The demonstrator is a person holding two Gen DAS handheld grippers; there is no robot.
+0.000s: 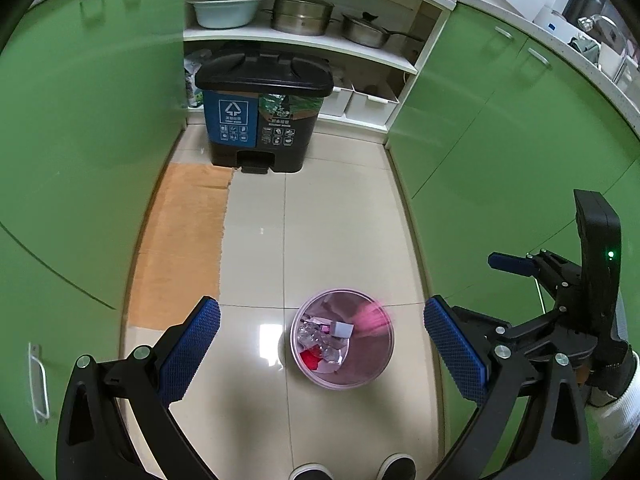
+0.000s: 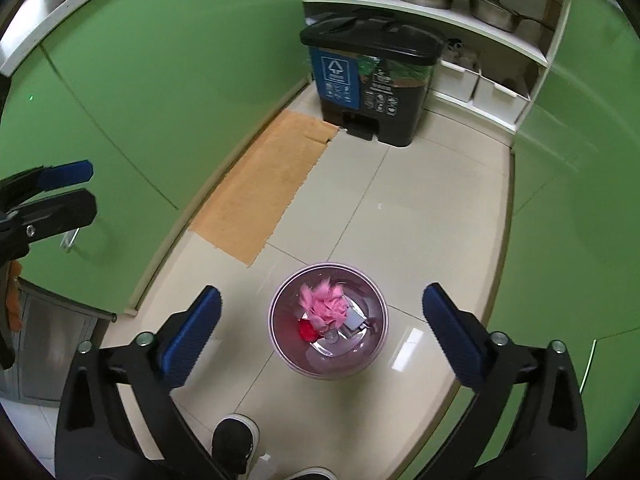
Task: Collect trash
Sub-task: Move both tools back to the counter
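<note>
Down near the person's shoes (image 2: 236,440), both grippers hang over the tiled floor with fingers spread wide and nothing between them: the left gripper (image 1: 322,354) and the right gripper (image 2: 322,336) each frame the small pink wastebasket (image 2: 280,344) standing below. Inside it lies the trash, a crumpled pink wad (image 2: 326,306) atop clear plastic and a red scrap. Farther off, an orange mat (image 2: 264,196) runs along the green cabinets toward a black two-compartment pedal bin (image 2: 372,80) below shelves of pots.
</note>
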